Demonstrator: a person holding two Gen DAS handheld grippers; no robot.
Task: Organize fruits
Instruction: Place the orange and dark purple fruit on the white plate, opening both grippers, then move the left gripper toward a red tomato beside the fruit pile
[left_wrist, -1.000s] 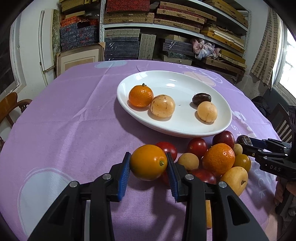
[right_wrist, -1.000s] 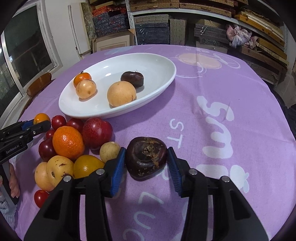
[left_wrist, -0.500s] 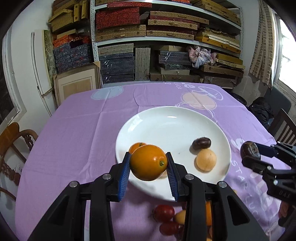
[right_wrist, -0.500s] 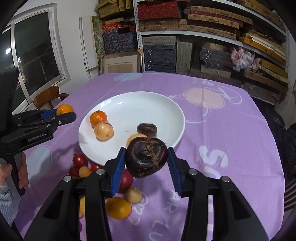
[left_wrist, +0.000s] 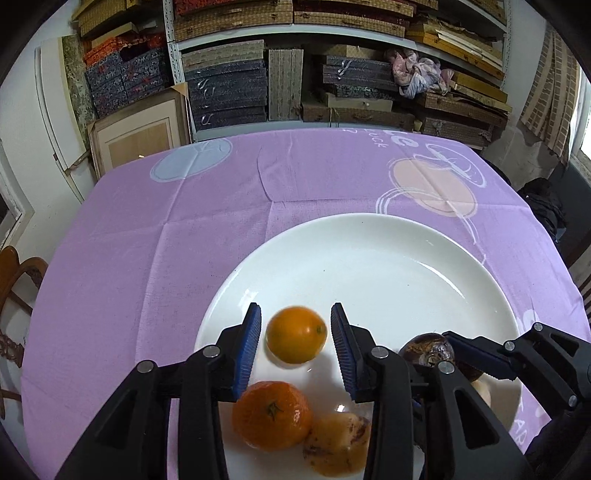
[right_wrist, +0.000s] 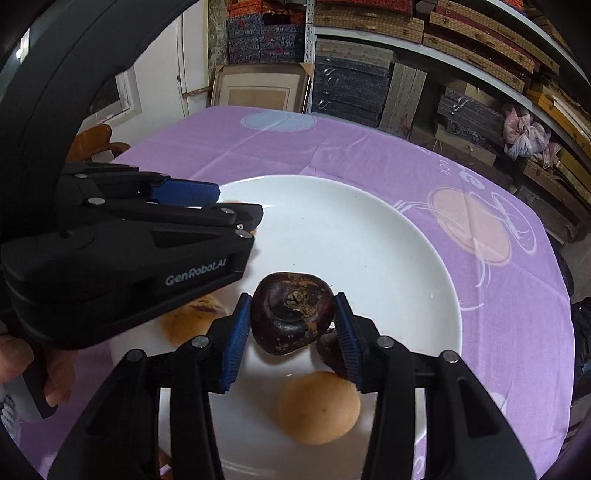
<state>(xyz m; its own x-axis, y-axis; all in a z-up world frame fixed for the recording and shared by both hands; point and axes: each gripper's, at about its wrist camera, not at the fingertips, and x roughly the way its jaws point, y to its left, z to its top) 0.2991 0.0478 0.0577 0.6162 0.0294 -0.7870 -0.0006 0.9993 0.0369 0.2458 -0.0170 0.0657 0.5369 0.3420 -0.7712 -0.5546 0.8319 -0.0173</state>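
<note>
Table: under my jaws, a lilac tablecloth (left_wrist: 155, 258) with pale circle prints covers it.
On the cloth: one white plate (left_wrist: 369, 258), directly below me.

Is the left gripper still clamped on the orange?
No. The left gripper has just been opening; gaps show between both pads and the orange over the plate.

Both wrist cams: plate (left_wrist: 369, 236) close.

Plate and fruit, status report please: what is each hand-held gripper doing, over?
Left hand-held gripper just opened, orange loose between its pads over the plate. Right hand-held gripper clamped on dark fruit. Nothing blocking.
</note>
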